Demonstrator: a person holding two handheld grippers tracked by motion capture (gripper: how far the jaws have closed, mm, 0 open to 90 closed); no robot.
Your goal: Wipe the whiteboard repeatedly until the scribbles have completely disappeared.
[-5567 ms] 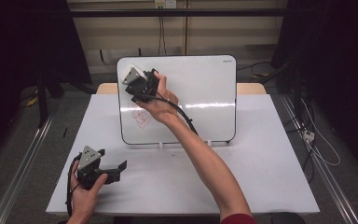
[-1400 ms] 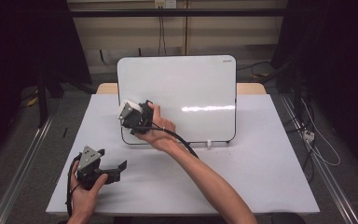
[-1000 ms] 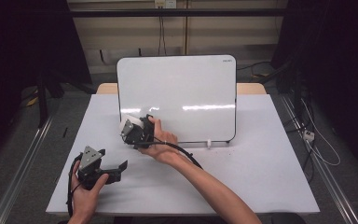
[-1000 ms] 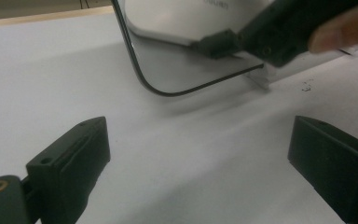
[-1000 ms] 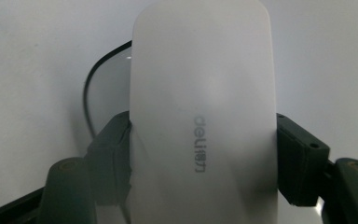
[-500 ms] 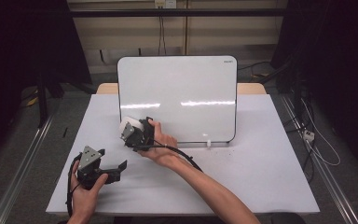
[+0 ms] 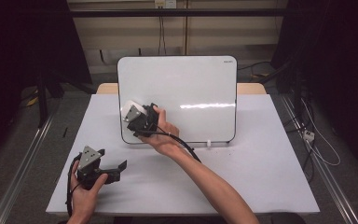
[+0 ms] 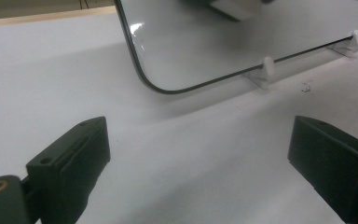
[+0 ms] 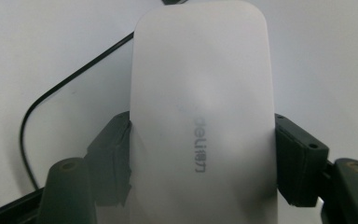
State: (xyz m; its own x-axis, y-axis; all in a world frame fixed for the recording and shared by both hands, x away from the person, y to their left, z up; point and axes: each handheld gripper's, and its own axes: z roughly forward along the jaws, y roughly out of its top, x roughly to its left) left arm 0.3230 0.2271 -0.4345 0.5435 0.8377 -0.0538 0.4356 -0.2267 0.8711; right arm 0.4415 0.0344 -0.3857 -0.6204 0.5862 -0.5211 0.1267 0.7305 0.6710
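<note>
A white whiteboard [image 7: 191, 84] stands upright on the table, leaning back on small white feet. My right gripper [image 7: 137, 116] is shut on a white eraser [image 7: 131, 106] and holds it flat against the board's lower left part. In the right gripper view the eraser [image 9: 203, 116] sits squeezed between both black jaws, with grey lettering on its back. My left gripper [image 7: 116, 168] rests at the table's front left, open and holding nothing. In the left gripper view its jaws stand wide apart over bare tabletop, facing the board's lower corner [image 8: 168, 70].
The white table [image 7: 261, 163] has free room right of the board and along the front. A white foot [image 7: 209, 143] props the board's lower edge. The right gripper's black cable [image 7: 182, 144] trails along the forearm. Dark floor and metal rails flank the table.
My right gripper went with the eraser from the board's upper left down past its bottom left corner, then back up onto the board in the last half second. The left gripper stayed put.
</note>
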